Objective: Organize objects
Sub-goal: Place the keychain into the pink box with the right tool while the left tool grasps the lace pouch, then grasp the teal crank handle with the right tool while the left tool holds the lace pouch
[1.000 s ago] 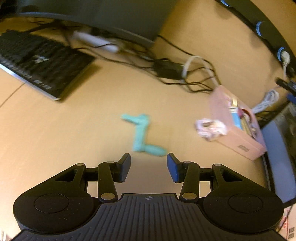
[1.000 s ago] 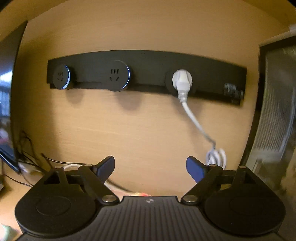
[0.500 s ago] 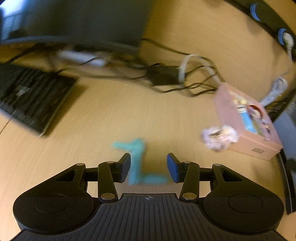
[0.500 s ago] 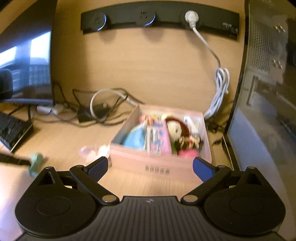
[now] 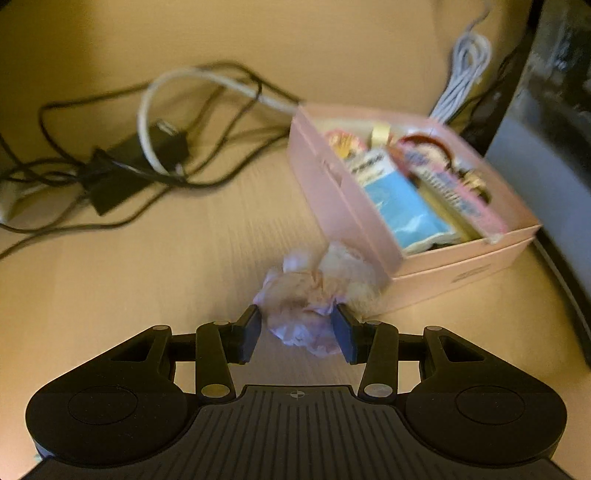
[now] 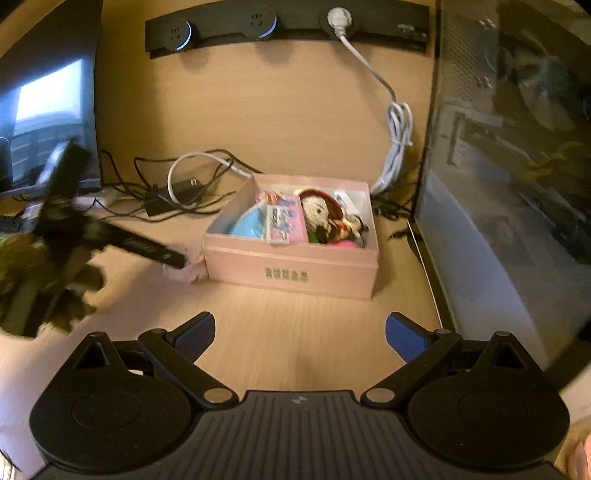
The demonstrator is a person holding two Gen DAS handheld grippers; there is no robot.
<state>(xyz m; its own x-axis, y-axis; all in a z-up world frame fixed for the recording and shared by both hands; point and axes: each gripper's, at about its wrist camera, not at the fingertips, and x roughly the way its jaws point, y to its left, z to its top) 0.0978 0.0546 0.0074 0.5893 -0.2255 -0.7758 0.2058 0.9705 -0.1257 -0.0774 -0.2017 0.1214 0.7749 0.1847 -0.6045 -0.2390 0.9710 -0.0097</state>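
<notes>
A crumpled pink-and-white wrapper (image 5: 306, 291) lies on the wooden desk against the near left corner of the pink box (image 5: 332, 192). My left gripper (image 5: 297, 330) is low over it, jaws partly apart, with the wrapper between the fingertips and not squeezed. The right wrist view shows one of its fingers (image 6: 147, 251) reaching the wrapper (image 6: 186, 271) from the left. The pink box (image 6: 291, 266) holds a blue packet, a pink packet and a doll. My right gripper (image 6: 299, 332) hovers in front of the box, open wide and empty.
Tangled black and white cables with a power adapter (image 5: 133, 166) lie behind the wrapper. A computer case (image 6: 517, 184) stands close on the box's right. A monitor (image 6: 48, 110) is at left, a socket strip (image 6: 288, 22) on the wall, and a bundled white cord (image 6: 399, 147) hangs behind the box.
My left gripper swung right, away from a teal toy and onto the wrapper by the box. The right gripper tipped down from the wall sockets to the box, and its jaws widened.
</notes>
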